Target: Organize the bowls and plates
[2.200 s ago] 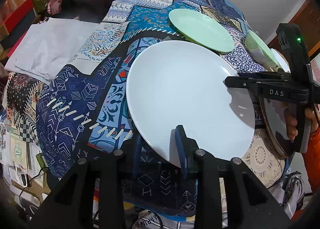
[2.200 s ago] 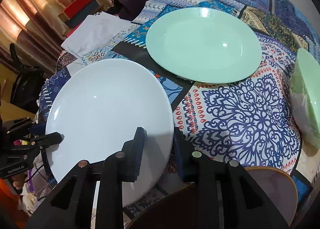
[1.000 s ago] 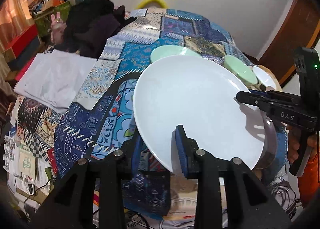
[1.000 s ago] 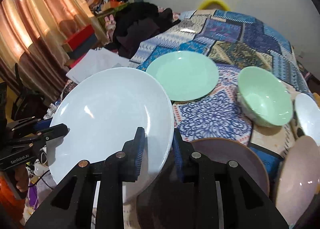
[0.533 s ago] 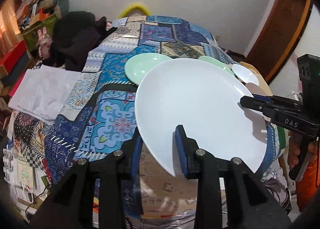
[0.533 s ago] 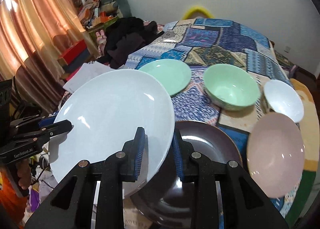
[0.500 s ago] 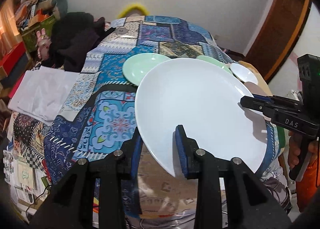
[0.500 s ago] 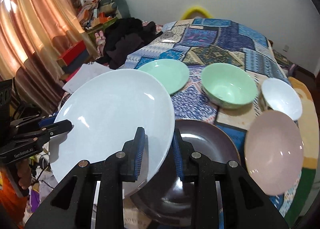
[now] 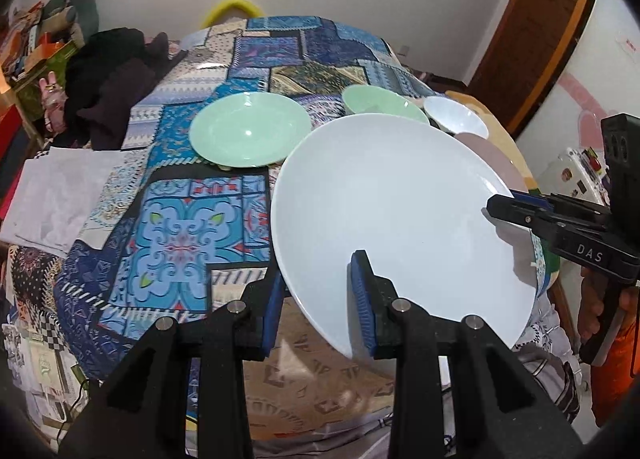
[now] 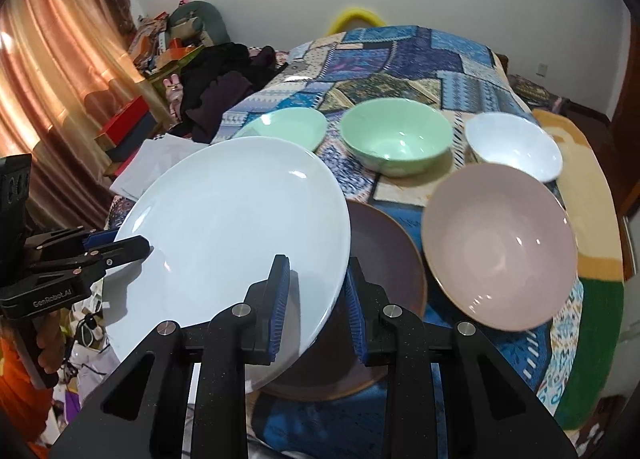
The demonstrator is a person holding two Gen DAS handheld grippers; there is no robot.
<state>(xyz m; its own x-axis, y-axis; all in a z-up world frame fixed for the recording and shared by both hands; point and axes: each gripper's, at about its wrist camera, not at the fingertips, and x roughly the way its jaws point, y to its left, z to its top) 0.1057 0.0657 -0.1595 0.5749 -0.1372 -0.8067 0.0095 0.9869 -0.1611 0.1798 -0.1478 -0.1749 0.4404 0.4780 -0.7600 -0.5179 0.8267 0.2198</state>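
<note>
Both tools, left (image 9: 320, 303) and right (image 10: 314, 299), clamp opposite rims of the white plate (image 9: 400, 219), held above the brown plate (image 10: 384, 259); pink bowl (image 10: 500, 243) at three o'clock.

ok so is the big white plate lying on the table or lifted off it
Lifted. Both grippers clamp the white plate by opposite rims, and it hangs tilted above the brown plate.

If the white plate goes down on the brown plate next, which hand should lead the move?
Probably the right. Both the right gripper and the left gripper clamp the white plate, but the brown plate lies directly under the right one's rim.
</note>
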